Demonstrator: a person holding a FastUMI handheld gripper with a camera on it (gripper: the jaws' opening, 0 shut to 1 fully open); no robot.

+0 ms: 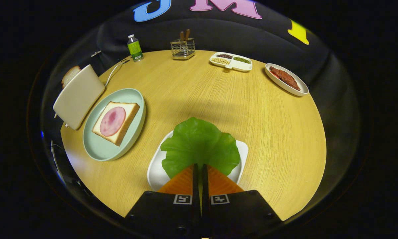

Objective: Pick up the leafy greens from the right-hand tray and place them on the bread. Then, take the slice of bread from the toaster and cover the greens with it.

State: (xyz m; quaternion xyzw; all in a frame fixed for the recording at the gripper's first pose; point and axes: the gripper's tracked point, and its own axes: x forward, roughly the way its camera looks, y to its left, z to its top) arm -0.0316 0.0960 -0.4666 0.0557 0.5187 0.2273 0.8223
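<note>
Green leaf [199,146] sits pinched at its near edge in my gripper [200,167], both orange fingers [182,182] closed on it above the white tray [156,172]. Off left, ham-topped bread [116,122] waits on a pale plate [101,151] beside the toaster [78,96].

The gripper [200,166] points forward and down, its two orange fingers [182,182] drawn almost together with only a thin slit between them. Their tips close on the near edge of the greens [199,146], pinching it. The black finger bases sit side by side below
</note>
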